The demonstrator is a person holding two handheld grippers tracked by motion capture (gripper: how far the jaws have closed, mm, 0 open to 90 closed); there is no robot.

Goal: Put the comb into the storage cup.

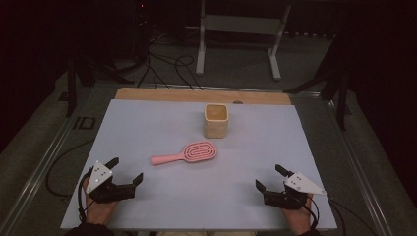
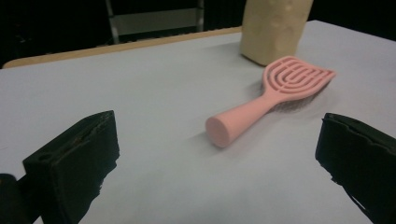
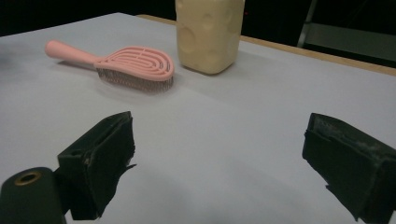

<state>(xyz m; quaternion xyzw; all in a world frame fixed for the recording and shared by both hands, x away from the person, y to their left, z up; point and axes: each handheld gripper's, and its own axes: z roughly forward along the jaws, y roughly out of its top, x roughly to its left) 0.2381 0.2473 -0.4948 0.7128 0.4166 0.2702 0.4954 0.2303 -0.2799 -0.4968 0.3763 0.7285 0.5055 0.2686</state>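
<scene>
A pale grey-blue table (image 1: 147, 128) spans the high view, with a strip of bare wood (image 1: 162, 94) along its far edge; beyond that the room falls into darkness, where a white metal frame (image 1: 238, 24) and some floor cables can just be made out. A cream square cup (image 1: 216, 120) stands upright on the far middle of the table, its top cut off in both gripper views, and its inside too dim to read. Just near of it, apart from it, a pink hairbrush (image 1: 189, 153) lies flat with the slotted back up and the handle pointing left; its bristles are hidden from above and show as a dark fringe beneath the head in the right gripper view (image 3: 135, 65). The left gripper (image 1: 127, 171) rests at the near left edge, jaws spread wide and holding nothing, well apart from the brush. The right gripper (image 1: 269, 177) rests at the near right edge, jaws likewise spread wide and bare. The person's hands beneath the grippers are partly cut off by the bottom of the high view
</scene>
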